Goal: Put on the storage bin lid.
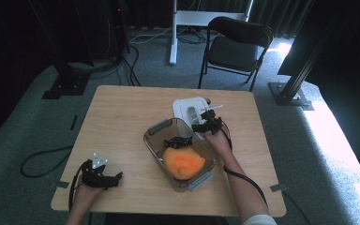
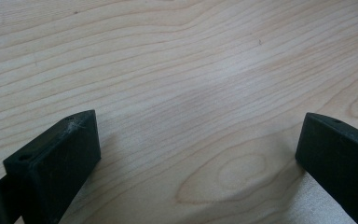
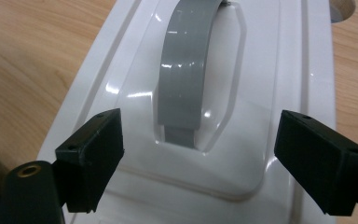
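Observation:
A white lid (image 1: 186,107) with a grey strap handle (image 3: 184,74) lies flat on the wooden table, just behind a clear rectangular container (image 1: 153,143) with grey end handles. An orange lump (image 1: 183,162) sits in the container, with a small dark item (image 1: 178,141) beside it that I cannot identify. My right gripper (image 1: 203,123) hovers open over the lid's near end; in the right gripper view its jaws (image 3: 198,158) straddle the handle without touching it. My left gripper (image 1: 115,178) rests open near the table's front left, over bare wood (image 2: 198,149).
The table (image 1: 122,117) has bare wood on its left half. A black folding chair (image 1: 236,47) stands behind the far edge, beside a white post (image 1: 173,33). Cables trail on the carpet at the left.

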